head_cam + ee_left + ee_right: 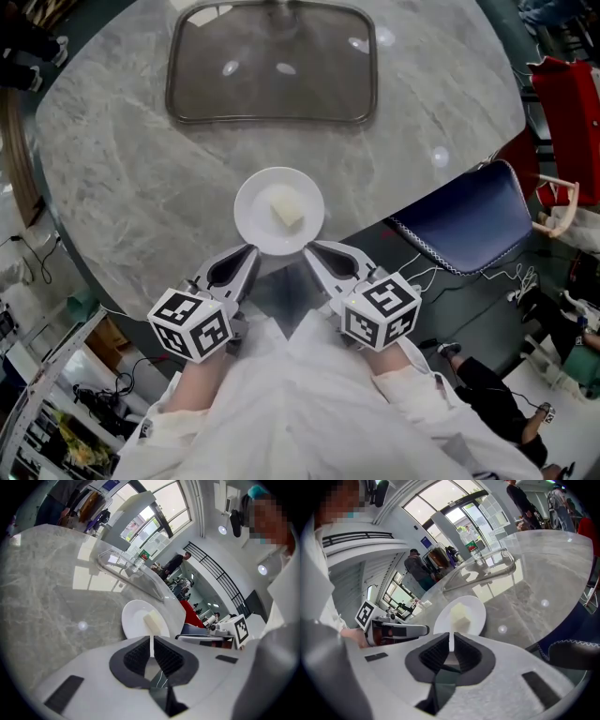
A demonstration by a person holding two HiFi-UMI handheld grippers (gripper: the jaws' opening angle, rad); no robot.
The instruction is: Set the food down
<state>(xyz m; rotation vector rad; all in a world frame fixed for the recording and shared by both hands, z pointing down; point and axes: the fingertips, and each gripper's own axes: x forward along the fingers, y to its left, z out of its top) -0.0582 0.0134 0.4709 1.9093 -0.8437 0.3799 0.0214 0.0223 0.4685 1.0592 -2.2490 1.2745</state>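
A small white plate (258,220) with a pale cube of food (288,208) on it is at the near edge of the grey marble table (122,159). My left gripper (247,254) is shut on the plate's near-left rim and my right gripper (313,250) on its near-right rim. In the left gripper view the thin white rim sits pinched between the dark pads of the left gripper (151,647), with the plate (136,620) and food (153,621) beyond. The right gripper (451,644) pinches the rim the same way, plate (476,613) and food (460,615) ahead. Whether the plate rests on the table I cannot tell.
A large clear rectangular tray (272,61) lies at the far side of the table. A blue chair seat (464,220) stands right of the table's edge, with a red chair (561,89) behind it. People stand in the background of both gripper views.
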